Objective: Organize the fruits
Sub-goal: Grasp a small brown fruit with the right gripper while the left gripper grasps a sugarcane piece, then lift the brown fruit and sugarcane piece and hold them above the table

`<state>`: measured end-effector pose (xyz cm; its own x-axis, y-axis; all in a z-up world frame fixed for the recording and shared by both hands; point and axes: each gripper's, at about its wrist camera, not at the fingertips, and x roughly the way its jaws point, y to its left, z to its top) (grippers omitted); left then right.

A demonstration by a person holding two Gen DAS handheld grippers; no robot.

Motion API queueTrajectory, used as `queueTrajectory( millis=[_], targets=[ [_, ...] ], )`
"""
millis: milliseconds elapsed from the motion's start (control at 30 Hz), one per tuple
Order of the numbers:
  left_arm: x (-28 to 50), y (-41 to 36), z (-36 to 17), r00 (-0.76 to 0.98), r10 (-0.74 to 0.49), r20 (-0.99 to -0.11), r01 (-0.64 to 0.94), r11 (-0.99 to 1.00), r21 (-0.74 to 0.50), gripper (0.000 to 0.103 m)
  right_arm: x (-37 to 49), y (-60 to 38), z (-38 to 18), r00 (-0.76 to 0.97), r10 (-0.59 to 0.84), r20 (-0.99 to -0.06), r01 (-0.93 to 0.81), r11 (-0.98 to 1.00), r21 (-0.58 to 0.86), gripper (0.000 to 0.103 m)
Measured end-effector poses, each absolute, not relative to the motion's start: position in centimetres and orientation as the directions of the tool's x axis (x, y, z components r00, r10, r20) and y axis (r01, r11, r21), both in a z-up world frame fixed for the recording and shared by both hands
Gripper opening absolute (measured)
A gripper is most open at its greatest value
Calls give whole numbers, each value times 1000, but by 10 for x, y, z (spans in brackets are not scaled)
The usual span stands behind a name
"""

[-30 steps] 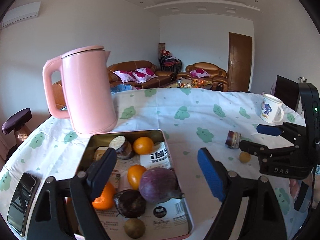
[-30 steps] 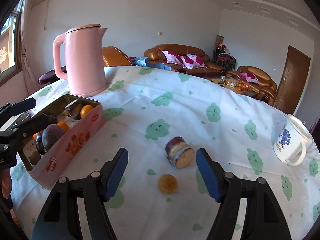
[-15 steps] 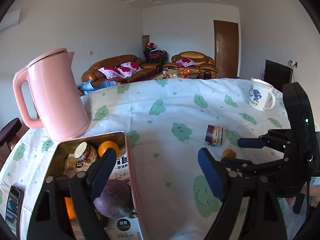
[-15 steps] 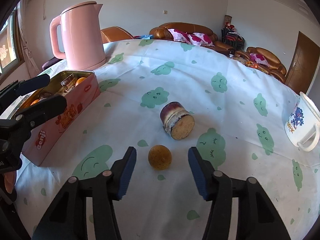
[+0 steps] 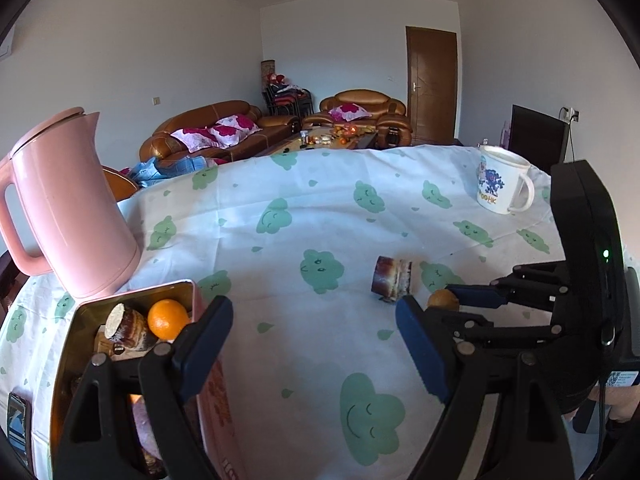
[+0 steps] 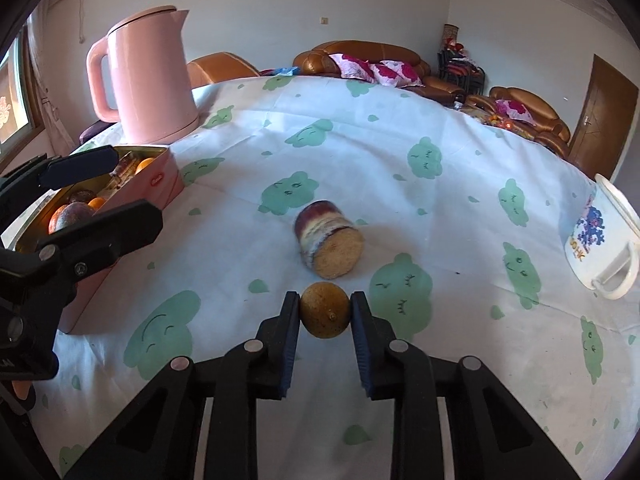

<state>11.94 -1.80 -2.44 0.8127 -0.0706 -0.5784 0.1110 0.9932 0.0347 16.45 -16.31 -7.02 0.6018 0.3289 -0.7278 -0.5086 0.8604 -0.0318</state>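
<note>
My right gripper (image 6: 325, 310) is shut on a small round brown fruit (image 6: 325, 315) that rests on the tablecloth; the fruit also shows in the left wrist view (image 5: 442, 300). Just beyond it lies a purple cut sweet potato piece (image 6: 328, 239), also in the left wrist view (image 5: 392, 278). A pink tin (image 6: 158, 182) at the left holds oranges, a dark purple fruit and another cut piece; its rim shows in the left wrist view (image 5: 132, 294). My left gripper (image 5: 314, 344) is open and empty, to the right of the tin.
A pink kettle (image 6: 148, 76) stands behind the tin, also seen in the left wrist view (image 5: 68, 204). A white mug (image 6: 600, 240) sits at the right, also in the left wrist view (image 5: 500, 184). A phone (image 5: 18, 428) lies at the table's left edge.
My right gripper moved forward and closed on the small brown fruit. My left gripper swung right, away from over the tin, and stays open.
</note>
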Motion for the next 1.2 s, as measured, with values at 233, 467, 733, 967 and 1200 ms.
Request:
queueTrajectory(
  millis=[233,467,733,967,1200],
  targets=[
    [156,-48,-39,759,-148,-634,171,985,-24,86,181,-199,-66,654,269,-707,-408,913,-30,27],
    [185,-70,-52,712,-166,-683,206,978,-24,78,191,-216,-65,651,277,-706,-368,930,26,27],
    [203,-77,-71,648,-187,-738,223,974,-51,56,194,-221,-65,657,282,-699,-352,935,47,27],
    [205,-72,-73,628,-226,-745,233,968,-98,41,192,-223,-64,670,279,-688,-347,937,41,27],
    [197,-75,-68,660,-207,-722,235,970,-63,40,187,-224,-59,690,297,-660,-359,932,43,27]
  ],
)
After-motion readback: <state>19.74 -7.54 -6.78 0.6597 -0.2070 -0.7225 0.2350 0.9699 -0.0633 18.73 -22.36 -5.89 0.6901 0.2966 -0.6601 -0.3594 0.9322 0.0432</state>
